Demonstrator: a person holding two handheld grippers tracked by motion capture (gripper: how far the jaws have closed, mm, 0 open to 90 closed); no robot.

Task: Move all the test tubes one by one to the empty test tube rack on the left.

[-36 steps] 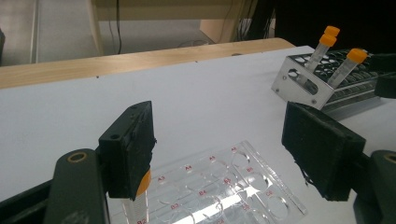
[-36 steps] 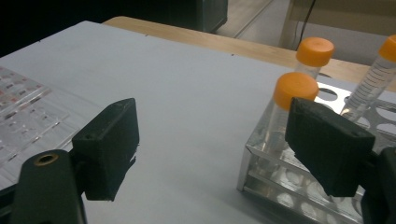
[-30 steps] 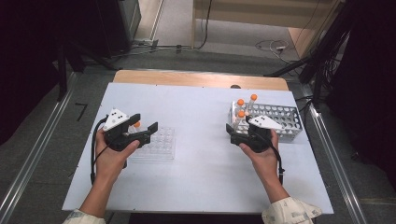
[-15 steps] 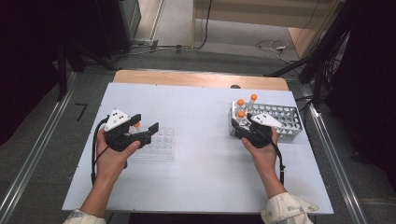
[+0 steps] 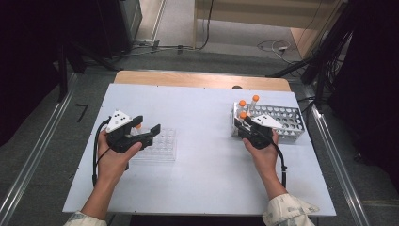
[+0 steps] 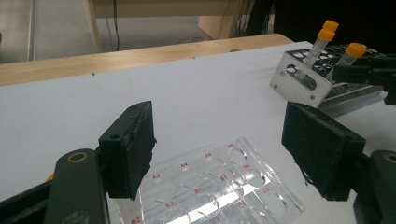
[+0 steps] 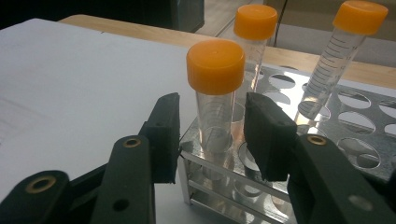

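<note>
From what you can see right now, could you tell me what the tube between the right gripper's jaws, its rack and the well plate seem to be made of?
The tube looks like clear plastic, see-through with printed graduations; its orange cap is matte, opaque plastic. The rack seems to be sheet metal, silvery and reflective with punched round holes. The well plate appears to be glossy transparent plastic, showing glints and red labels.

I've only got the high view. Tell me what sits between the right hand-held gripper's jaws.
Observer: In the right gripper view, the nearest orange-capped tube stands in the metal rack between the jaws of the right hand-held gripper. They have just been closing, and a slim gap shows on each side.
Operator: Read me the plate's markings.
Observer: The clear well plate carries red labels such as A3 and A4.
Operator: Check the left hand-held gripper.
Observer: The left hand-held gripper has its jaws wide apart, with nothing between them.
</note>
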